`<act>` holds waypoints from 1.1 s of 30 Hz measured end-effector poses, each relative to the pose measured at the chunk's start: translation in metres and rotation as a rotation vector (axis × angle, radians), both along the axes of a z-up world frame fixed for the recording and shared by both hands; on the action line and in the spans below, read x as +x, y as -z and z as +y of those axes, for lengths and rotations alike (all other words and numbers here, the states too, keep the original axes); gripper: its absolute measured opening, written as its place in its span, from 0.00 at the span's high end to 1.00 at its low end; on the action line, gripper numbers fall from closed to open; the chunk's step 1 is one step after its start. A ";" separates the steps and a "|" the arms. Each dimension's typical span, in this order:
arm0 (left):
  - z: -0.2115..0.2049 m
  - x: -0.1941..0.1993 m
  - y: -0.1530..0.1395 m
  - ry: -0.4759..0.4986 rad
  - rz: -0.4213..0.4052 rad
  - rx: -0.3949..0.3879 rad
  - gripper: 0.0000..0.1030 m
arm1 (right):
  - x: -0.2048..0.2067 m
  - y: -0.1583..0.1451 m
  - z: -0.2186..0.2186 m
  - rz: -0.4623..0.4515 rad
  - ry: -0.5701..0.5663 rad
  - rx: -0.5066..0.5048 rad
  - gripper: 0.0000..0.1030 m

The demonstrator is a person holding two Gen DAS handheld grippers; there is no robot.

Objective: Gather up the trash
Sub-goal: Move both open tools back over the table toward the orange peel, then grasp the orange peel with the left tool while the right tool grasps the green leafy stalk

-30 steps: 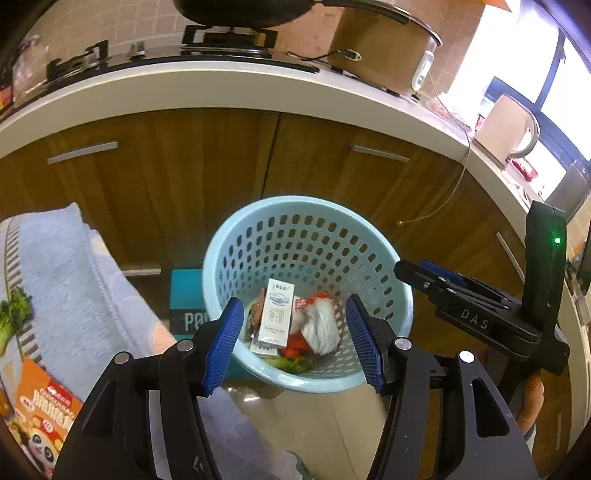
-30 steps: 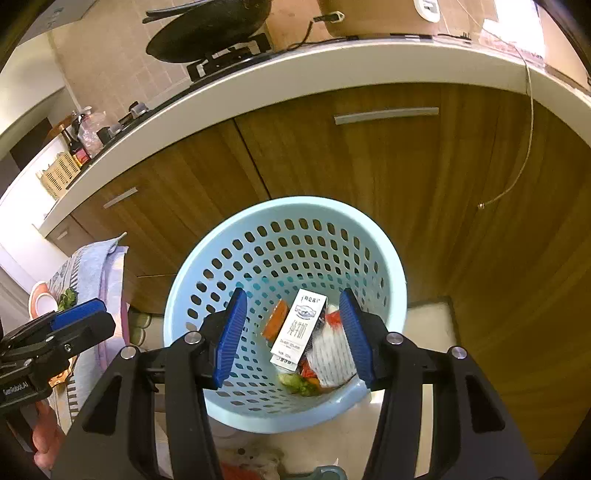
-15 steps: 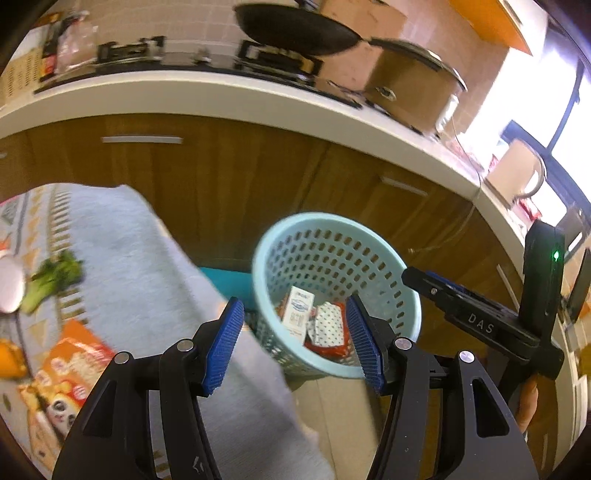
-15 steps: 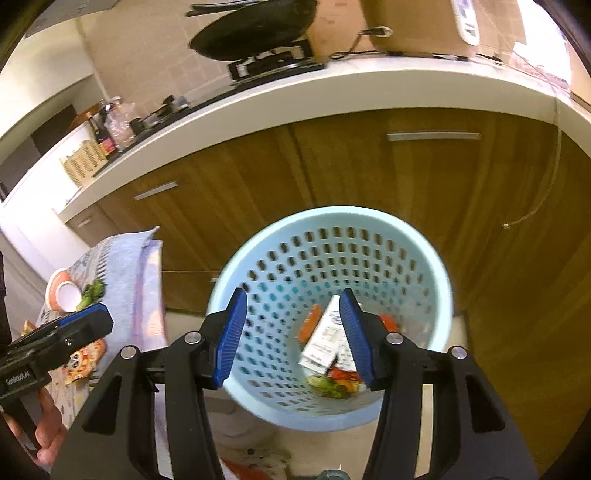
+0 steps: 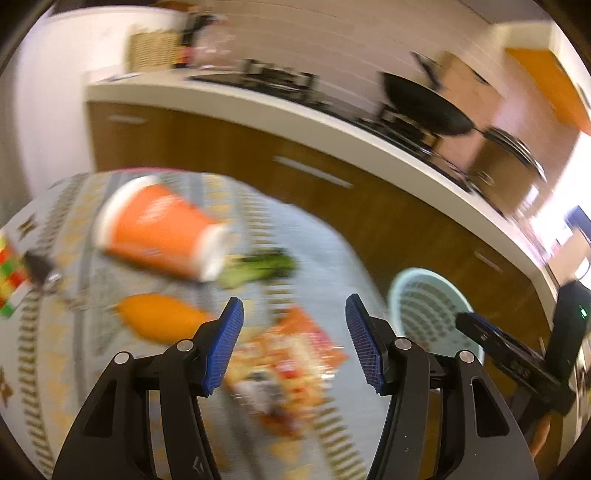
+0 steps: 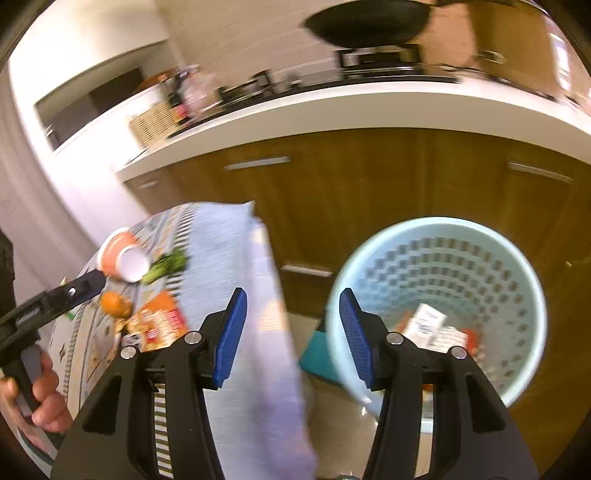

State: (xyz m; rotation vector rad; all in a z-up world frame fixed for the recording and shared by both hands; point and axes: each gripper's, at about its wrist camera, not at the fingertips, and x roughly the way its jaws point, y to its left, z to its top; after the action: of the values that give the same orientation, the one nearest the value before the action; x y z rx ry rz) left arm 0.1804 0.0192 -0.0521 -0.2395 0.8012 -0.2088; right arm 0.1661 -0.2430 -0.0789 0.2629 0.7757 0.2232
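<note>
A light blue perforated bin (image 6: 443, 236) stands on the floor by the wooden cabinets, holding a white carton (image 6: 424, 321) and other scraps; it also shows in the left wrist view (image 5: 424, 295). On the cloth-covered table lie an orange paper cup (image 5: 155, 229) on its side, a green vegetable (image 5: 266, 264), an orange fruit (image 5: 159, 321) and an orange snack wrapper (image 5: 288, 358). My left gripper (image 5: 293, 343) is open and empty above the wrapper. My right gripper (image 6: 290, 336) is open and empty, between the table edge and the bin.
The table has a grey patterned cloth (image 6: 236, 258) hanging over its edge. A colourful cube (image 5: 9, 273) sits at the table's left. A teal box (image 6: 314, 354) lies on the floor beside the bin. The white counter (image 6: 369, 107) carries a black pan (image 6: 365, 18).
Both grippers have swung left, away from the bin and toward the table. The left gripper is now over the table items. Both stay open and empty.
</note>
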 end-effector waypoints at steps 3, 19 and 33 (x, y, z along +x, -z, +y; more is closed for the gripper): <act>0.031 0.000 0.007 -0.078 0.034 0.007 0.46 | 0.003 0.001 0.033 -0.005 -0.078 -0.007 0.53; 0.058 0.042 0.053 -0.184 0.199 -0.085 0.30 | -0.006 0.013 0.117 0.043 -0.286 -0.047 0.57; 0.084 0.025 0.057 -0.151 0.163 -0.033 0.75 | 0.074 0.021 0.154 0.182 -0.278 0.038 0.57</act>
State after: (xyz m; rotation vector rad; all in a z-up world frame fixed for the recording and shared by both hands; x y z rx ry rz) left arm 0.2054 0.1030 -0.1095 -0.3503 0.9375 -0.0604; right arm 0.2403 -0.0890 -0.1001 0.2125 0.9896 0.4812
